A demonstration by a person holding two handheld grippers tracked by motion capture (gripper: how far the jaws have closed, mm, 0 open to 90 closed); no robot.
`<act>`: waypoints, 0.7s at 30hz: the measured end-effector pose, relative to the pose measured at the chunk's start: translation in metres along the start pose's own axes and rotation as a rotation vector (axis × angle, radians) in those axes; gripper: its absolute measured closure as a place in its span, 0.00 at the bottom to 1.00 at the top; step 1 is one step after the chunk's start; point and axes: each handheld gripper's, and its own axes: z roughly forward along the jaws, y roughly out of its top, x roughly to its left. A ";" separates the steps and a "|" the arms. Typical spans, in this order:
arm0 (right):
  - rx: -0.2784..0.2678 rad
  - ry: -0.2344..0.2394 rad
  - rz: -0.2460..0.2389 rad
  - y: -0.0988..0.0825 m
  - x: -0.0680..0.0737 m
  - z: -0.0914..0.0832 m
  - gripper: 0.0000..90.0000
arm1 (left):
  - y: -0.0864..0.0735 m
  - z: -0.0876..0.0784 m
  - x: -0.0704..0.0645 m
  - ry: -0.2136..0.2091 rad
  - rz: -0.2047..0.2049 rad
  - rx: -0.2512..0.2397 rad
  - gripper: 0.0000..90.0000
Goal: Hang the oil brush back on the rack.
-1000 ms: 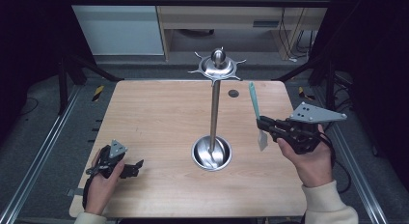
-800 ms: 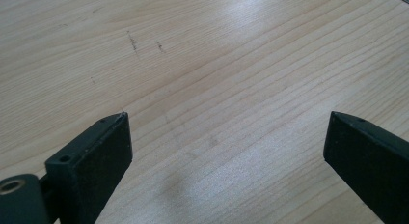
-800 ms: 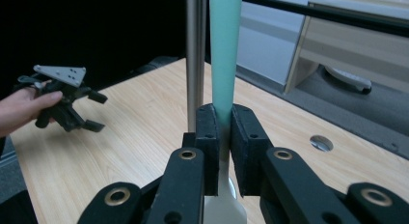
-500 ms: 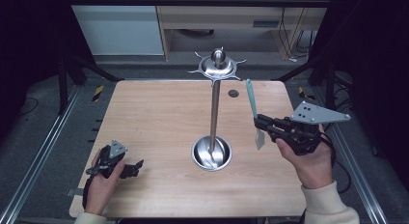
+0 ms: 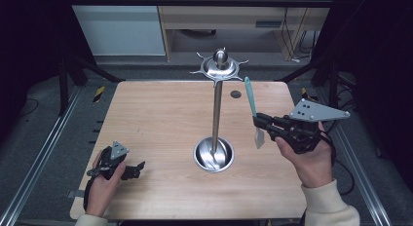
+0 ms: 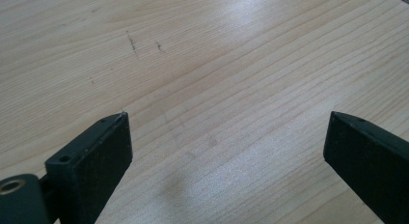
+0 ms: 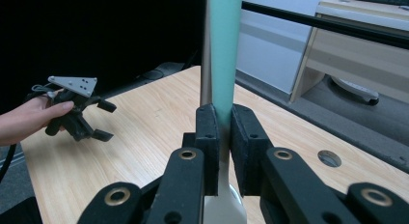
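A tall metal stand (image 5: 215, 114) rises from a round bowl-like base (image 5: 213, 154) at the table's middle, topped by a disc with hooks (image 5: 220, 66). My right gripper (image 5: 256, 120) is shut on a spatula, held upright just right of the stand, apart from it. Its teal handle (image 5: 250, 97) points up and its pale blade (image 5: 259, 137) hangs below the jaws. In the right gripper view the handle (image 7: 225, 50) stands between my closed jaws (image 7: 222, 122), with the pole (image 7: 206, 50) right behind it. My left gripper (image 5: 139, 168) rests open on the table's near left corner, holding nothing (image 6: 226, 137).
The wooden table (image 5: 160, 119) has a small round hole (image 5: 235, 94) near its far edge. Metal rails (image 5: 44, 148) run along both sides. A wooden cabinet (image 5: 229, 21) stands beyond the table. My left gripper (image 7: 103, 120) shows far off in the right gripper view.
My right gripper has carried the spatula slightly left and away, closer to the stand. The left gripper has stayed still.
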 end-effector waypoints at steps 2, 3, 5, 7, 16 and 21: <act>0.002 -0.002 -0.001 0.000 0.000 0.001 0.92 | 0.000 0.000 0.000 0.000 0.000 0.000 0.03; 0.007 0.001 0.001 0.000 -0.001 0.002 0.92 | 0.000 0.000 0.000 0.000 0.000 0.001 0.03; 0.010 0.003 0.005 0.000 -0.001 0.003 0.92 | 0.000 0.000 0.000 -0.001 0.001 0.001 0.03; 0.011 0.004 0.005 0.000 -0.001 0.003 0.92 | 0.000 0.000 0.000 0.000 0.000 0.001 0.03; 0.007 0.014 0.021 -0.001 0.000 0.012 0.92 | 0.000 0.000 0.000 -0.001 0.000 0.001 0.03; -0.015 0.014 0.038 -0.005 0.001 0.018 0.92 | 0.000 0.000 0.000 -0.001 0.000 0.000 0.03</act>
